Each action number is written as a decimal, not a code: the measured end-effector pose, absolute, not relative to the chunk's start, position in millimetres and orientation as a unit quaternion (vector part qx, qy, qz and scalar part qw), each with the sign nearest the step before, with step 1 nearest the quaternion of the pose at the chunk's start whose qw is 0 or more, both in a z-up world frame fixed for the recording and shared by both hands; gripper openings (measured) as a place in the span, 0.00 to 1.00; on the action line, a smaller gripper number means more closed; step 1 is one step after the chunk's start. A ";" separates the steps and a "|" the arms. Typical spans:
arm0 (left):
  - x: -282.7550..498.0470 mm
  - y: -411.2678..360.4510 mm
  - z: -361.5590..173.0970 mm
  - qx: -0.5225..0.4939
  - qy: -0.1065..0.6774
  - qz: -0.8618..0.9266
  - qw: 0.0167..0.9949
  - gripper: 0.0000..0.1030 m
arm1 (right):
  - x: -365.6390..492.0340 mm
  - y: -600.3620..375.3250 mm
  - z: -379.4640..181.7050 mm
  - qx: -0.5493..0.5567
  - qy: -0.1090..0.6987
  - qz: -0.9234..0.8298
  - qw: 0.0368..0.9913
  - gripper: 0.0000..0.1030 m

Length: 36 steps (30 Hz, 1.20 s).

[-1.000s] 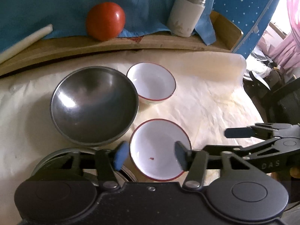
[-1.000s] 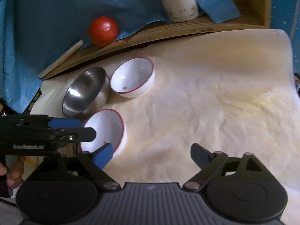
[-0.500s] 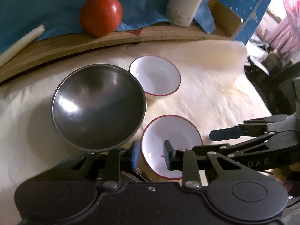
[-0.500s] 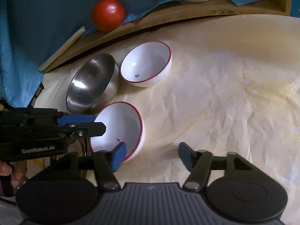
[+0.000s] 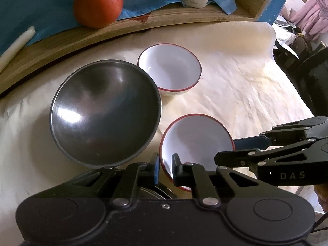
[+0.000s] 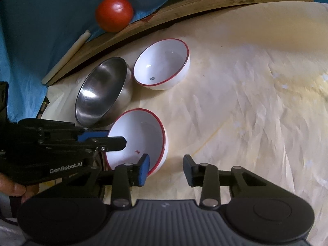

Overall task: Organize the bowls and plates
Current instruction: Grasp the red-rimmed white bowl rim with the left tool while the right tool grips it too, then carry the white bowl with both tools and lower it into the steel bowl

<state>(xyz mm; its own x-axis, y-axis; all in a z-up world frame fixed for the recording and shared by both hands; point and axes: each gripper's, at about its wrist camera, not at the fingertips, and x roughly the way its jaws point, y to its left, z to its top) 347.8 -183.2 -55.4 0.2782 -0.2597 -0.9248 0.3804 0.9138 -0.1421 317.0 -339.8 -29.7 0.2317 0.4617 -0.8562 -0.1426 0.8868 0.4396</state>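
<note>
The left gripper [image 5: 165,167] is pinching the near rim of a white bowl [image 5: 196,141] beside a steel bowl [image 5: 104,110].

A table [image 6: 256,102] with crinkly cream paper. A wooden ledge [image 5: 164,18] runs along its back edge, with blue cloth [image 6: 41,20] behind.

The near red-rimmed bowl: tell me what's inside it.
The near bowl holds only a small red speck on its white bottom. One of the left gripper fingers reaches inside its rim and covers a strip of the inner wall there.
</note>
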 end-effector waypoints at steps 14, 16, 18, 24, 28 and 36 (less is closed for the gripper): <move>343.1 -183.1 -45.1 0.035 0.544 -0.215 0.810 0.07 | 308.5 -346.9 -22.2 0.160 0.577 0.172 0.782 0.13; 342.7 -184.4 -40.8 0.032 0.536 -0.217 0.815 0.07 | 306.5 -350.3 -17.0 0.164 0.569 0.169 0.788 0.12; 342.6 -186.2 -35.1 0.028 0.528 -0.219 0.820 0.07 | 304.8 -353.2 -10.8 0.167 0.561 0.165 0.794 0.12; 345.4 -187.7 -18.1 0.012 0.501 -0.222 0.836 0.07 | 308.7 -359.1 6.2 0.173 0.541 0.159 0.807 0.12; 348.3 -182.5 -9.3 0.001 0.491 -0.214 0.845 0.07 | 314.9 -354.4 12.1 0.174 0.535 0.165 0.810 0.12; 351.5 -160.1 3.4 -0.021 0.472 -0.179 0.863 0.07 | 335.3 -335.5 21.2 0.165 0.526 0.193 0.812 0.13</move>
